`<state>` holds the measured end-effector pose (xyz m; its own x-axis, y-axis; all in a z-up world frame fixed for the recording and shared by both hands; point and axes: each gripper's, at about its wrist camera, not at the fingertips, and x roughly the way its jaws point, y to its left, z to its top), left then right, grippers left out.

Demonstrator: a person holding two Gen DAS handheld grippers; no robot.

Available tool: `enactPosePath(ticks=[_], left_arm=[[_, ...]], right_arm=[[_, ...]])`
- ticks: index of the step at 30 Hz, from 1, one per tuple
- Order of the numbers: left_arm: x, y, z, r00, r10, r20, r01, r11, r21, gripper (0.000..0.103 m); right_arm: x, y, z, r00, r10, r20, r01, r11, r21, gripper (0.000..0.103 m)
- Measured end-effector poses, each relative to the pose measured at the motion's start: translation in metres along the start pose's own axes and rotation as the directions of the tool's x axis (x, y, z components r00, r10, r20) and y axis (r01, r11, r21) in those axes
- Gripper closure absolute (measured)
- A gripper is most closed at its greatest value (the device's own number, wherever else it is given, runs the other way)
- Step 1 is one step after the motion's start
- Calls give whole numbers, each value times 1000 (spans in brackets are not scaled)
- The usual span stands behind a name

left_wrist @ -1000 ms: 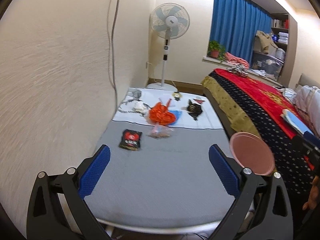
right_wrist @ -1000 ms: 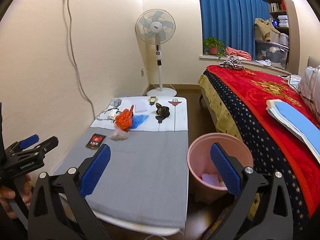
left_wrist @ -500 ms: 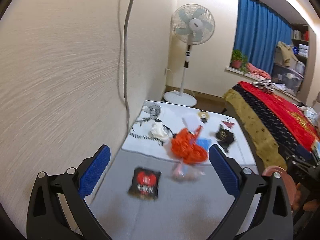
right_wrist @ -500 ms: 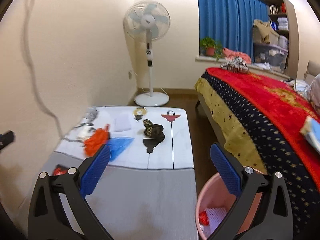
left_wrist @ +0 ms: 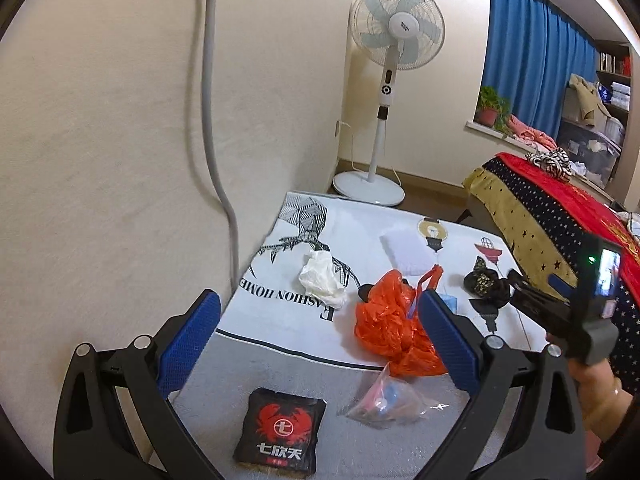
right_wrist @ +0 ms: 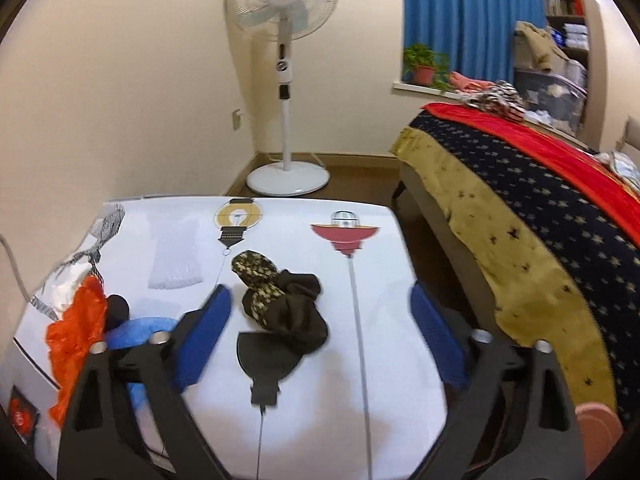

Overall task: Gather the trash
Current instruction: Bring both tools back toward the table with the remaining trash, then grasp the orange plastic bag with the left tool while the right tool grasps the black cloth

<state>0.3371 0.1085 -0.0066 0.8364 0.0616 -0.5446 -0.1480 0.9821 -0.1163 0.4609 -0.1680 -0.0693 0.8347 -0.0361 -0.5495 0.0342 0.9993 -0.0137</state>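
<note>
I'm now seeing both hand-held grippers in over the counter [right_wrist: 380,400] instead of back at its near edge. Right hand-held gripper [right_wrist: 320,332] is closing, framing the dark wrapper [right_wrist: 280,300] without touching; left hand-held gripper [left_wrist: 316,344] is gaping, empty, near the orange bag [left_wrist: 392,328]. I'm expecting a wrapper grab next.

Crinkled glossy orange plastic bag [left_wrist: 394,330], matt grey tablecloth [left_wrist: 352,446]

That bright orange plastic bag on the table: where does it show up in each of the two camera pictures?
Left wrist view: orange bag sits right of centre, just inside the right finger.
Right wrist view: orange bag at the far left edge.
Shared landmark: the white standing fan behind the table.
</note>
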Motion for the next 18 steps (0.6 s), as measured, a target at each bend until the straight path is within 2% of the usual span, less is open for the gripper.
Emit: enactPosePath(ticks=[3, 5, 8, 10, 12, 14, 18], left_arm=[[10, 3, -2, 1000, 10, -15, -11, 1000, -4, 7], [12, 6, -4, 1000, 16, -20, -17, 1000, -10, 7], [17, 10, -5, 999, 22, -32, -23, 999, -29, 7], [19, 12, -5, 999, 23, -36, -24, 999, -35, 7], [19, 11, -6, 999, 29, -32, -30, 999, -28, 7], [18, 10, -6, 999, 32, -27, -33, 999, -21, 7], [17, 9, -7, 999, 34, -22, -34, 999, -11, 7]], right_arm=[[16, 7, 1, 1000, 27, -12, -27, 1000, -5, 33], [25, 10, 0, 999, 34, -29, -33, 999, 7, 35], [32, 11, 0, 997, 50, -66, -50, 999, 5, 43], [36, 13, 0, 995, 53, -81, -53, 999, -1, 55], [37, 14, -1, 994, 67, -88, -68, 998, -6, 86], [36, 17, -1, 995, 59, -85, -61, 998, -17, 97], [25, 21, -1, 998, 53, -27, -54, 997, -46, 99]])
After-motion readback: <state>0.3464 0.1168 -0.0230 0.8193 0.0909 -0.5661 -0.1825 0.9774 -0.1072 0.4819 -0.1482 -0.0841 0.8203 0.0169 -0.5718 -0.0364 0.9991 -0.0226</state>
